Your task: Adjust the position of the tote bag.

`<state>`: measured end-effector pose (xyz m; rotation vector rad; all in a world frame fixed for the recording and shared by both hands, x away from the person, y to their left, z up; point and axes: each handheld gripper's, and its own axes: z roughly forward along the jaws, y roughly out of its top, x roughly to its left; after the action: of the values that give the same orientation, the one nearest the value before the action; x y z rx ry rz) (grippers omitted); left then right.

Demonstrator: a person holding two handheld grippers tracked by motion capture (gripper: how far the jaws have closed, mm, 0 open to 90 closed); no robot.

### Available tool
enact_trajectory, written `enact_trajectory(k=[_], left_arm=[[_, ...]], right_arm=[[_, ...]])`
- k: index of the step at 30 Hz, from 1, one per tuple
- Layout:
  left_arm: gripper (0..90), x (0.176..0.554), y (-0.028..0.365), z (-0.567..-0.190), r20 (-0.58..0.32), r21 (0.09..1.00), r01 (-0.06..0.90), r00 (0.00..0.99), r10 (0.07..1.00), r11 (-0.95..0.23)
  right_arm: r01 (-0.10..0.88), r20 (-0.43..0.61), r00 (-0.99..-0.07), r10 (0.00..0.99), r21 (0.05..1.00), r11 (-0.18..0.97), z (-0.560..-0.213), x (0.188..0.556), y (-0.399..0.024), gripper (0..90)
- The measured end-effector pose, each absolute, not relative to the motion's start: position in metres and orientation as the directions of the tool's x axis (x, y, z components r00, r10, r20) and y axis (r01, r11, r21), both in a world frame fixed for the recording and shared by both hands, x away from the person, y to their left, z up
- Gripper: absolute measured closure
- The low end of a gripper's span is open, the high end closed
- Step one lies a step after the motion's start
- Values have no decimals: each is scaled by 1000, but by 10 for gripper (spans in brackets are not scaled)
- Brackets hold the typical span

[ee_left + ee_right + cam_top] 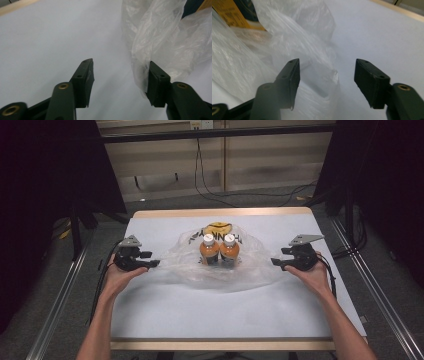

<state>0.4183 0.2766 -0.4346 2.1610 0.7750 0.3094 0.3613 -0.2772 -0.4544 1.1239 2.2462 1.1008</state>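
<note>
high view: two orange bottles (220, 251) stand mid-frame in the clear plastic bag (250, 270). both left gripper (152, 263) and right gripper (276, 262) are released; we should pinch opposite bag edges evenly.

Two orange bottles (220, 251) upright on clear plastic bag (220, 270); left gripper (152, 263), right gripper (276, 262) flank bag, jaws seemingly parted.

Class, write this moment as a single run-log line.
scene: two bottles in clear plastic bag on table | left gripper: jaws open beside bag | right gripper: jaws open, bag film between them
</note>
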Motion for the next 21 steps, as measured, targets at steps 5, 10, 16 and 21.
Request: enact_trajectory(k=[5, 10, 16, 21], left_arm=[[335, 413, 282, -421, -44, 807, 398, 777, 627, -436], [298, 410, 286, -412, -59, 833, 380, 784, 617, -403], [260, 408, 287, -402, -106, 877, 352, 805, 583, -326], [232, 403, 282, -389, -95, 903, 316, 807, 582, -291]], right_arm=[[457, 23, -589, 808, 834, 309, -440, 357, -280, 301], [430, 45, -604, 796, 859, 279, -428, 353, -279, 296], [403, 58, -636, 769, 875, 268, -419, 351, -269, 334], [382, 54, -675, 736, 879, 286, -414, 350, -254, 425]])
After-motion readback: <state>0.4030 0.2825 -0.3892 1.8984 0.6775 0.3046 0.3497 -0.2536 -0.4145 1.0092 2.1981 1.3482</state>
